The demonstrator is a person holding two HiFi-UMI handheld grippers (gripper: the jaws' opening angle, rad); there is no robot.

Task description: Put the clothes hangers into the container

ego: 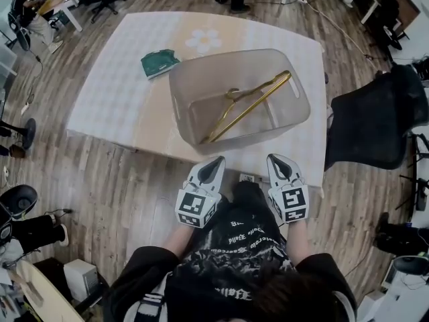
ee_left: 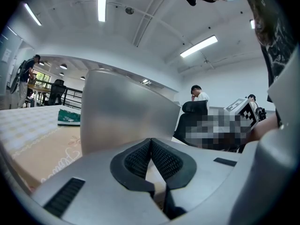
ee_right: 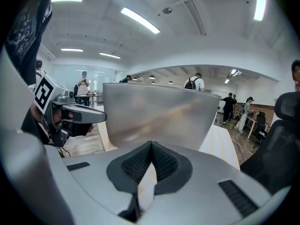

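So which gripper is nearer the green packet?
The left gripper: the green packet lies off the container's left side, while the right gripper is held further right.

Head cam looks steeply down; gripper cams face container (ego: 194,86) close, low.

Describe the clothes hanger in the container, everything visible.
The clothes hanger is thin, gold-coloured and looks like metal. It lies slanted inside the translucent grey container, lower end on the bottom near the front left corner, upper end against the far-right wall by the handle slot. Nothing else touches it.
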